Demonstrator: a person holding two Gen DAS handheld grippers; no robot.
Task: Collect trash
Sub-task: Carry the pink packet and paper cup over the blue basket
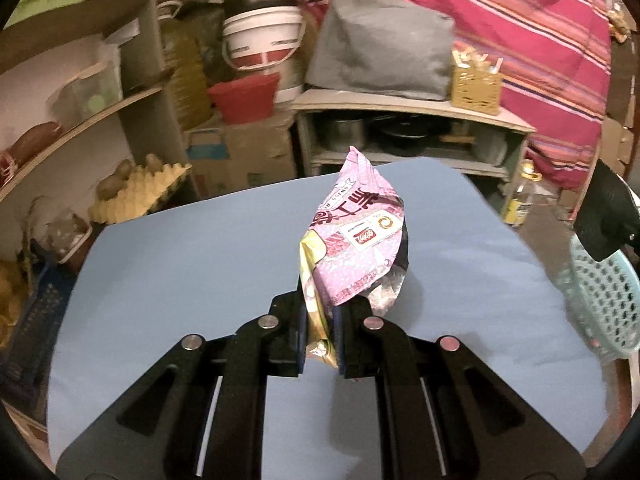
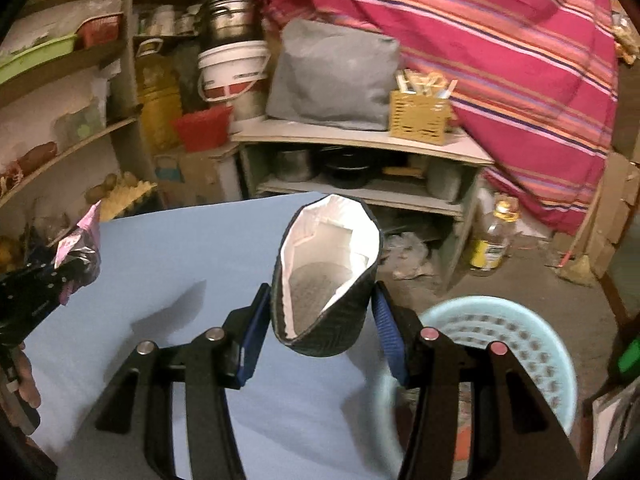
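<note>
Trash rides in both grippers, lifted off the blue counter (image 1: 180, 264): the left gripper (image 1: 322, 336) has its jaws clamped on a pink wrapper (image 1: 356, 236) at centre frame. The right gripper (image 2: 320, 332) jaws squeeze a dark paper cup (image 2: 324, 280), mouth up, likely headed for the teal basket (image 2: 520, 344) at lower right.

We see a pink wrapper (image 1: 356, 240) with a floral print and silver lining at twelve o'clock over our pale blue table (image 1: 180, 264). Our dark chevron-patterned cup (image 2: 324, 276) is white inside; at four o'clock sits a perforated turquoise basket (image 2: 520, 332).
</note>
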